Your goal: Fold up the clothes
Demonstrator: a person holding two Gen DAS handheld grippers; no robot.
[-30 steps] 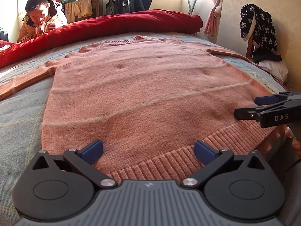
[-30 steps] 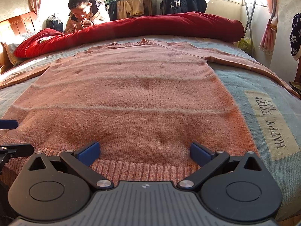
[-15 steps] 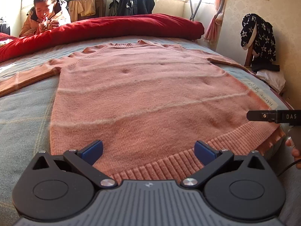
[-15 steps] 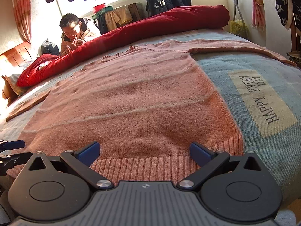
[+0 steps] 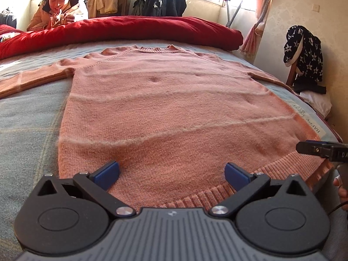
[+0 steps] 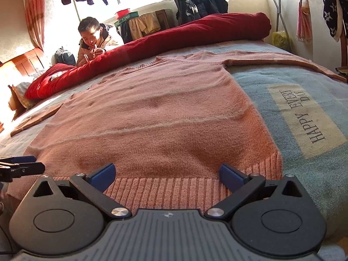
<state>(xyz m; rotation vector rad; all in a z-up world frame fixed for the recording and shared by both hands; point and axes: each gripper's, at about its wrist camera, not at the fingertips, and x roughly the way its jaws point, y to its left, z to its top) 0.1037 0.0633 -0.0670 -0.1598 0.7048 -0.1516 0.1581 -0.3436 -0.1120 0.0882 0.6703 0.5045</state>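
Note:
A pink knit sweater lies flat on the bed, face down or up I cannot tell, sleeves spread to both sides, ribbed hem nearest me. It also shows in the right wrist view. My left gripper is open and empty, hovering over the left half of the hem. My right gripper is open and empty over the right part of the hem, near the sweater's right corner. Each gripper's tip shows in the other's view, the right one at the right edge and the left one at the left edge.
The bed has a blue-grey cover with a "HAPPY EVERY DAY" patch. A rolled red quilt lies along the far side, with a person behind it. A chair with a starred garment stands right of the bed.
Both grippers shifted and turned slightly along the hem: the left view swung left, the right view swung toward the sweater's right edge. Both stayed open. The sweater has not moved.

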